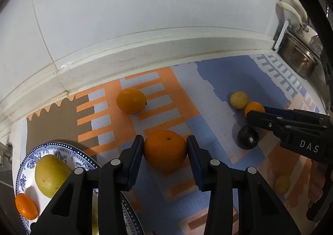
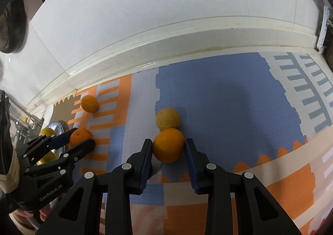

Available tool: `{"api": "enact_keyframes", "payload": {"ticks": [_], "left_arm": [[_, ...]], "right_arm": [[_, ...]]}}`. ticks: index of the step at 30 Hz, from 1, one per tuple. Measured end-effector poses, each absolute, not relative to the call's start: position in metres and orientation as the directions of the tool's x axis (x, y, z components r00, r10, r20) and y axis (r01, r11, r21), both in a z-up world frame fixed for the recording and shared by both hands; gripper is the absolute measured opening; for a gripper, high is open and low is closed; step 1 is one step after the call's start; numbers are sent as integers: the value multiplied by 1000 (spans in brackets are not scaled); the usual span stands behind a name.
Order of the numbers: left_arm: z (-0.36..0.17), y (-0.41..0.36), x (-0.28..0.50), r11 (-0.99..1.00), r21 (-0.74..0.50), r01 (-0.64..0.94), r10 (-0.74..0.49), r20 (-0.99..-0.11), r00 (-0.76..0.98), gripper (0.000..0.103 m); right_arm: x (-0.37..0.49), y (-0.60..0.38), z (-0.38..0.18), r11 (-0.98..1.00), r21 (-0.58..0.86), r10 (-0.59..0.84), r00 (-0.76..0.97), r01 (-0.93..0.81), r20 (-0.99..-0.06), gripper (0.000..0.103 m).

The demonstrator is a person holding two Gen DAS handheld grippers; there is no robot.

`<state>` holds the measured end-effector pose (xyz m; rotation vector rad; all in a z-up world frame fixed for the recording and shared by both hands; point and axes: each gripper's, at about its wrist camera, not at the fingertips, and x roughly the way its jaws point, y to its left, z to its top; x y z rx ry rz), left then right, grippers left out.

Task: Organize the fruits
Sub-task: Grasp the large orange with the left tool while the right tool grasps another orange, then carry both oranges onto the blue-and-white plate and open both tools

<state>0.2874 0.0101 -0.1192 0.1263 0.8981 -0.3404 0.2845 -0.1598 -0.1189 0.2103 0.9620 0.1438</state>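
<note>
My left gripper [image 1: 165, 147] is closed around a large orange [image 1: 164, 149] on the patterned mat; both pads touch its sides. A blue-and-white plate [image 1: 62, 149] at lower left holds a yellow-green fruit [image 1: 51, 174] and a small orange [image 1: 26, 207]. My right gripper [image 2: 168, 147] has its jaws on both sides of a smaller orange [image 2: 169, 144], which touches a yellow fruit [image 2: 168, 118] behind it. In the left wrist view the right gripper [image 1: 255, 111] shows at the right, with a dark round fruit [image 1: 247, 137] beside it.
Another orange [image 1: 131, 100] lies near the back wall on the mat. A small yellow fruit [image 1: 282, 184] lies at the right, near the hand. A metal pot [image 1: 299, 56] stands at the far right against the white tiled wall.
</note>
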Motion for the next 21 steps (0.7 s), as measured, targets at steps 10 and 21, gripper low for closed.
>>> {"api": "enact_keyframes", "payload": {"ticks": [10,21], "left_arm": [[-81,18,265,940,-39,338,-262,-716,646,41],[-48,41,238,952,-63,299,-268,-646,714,41]], "right_arm": [[268,-156,-95,970,235,224,606,-62,-763,33],[241,-132,-54,965,210,261,666,-158,-699,33]]}}
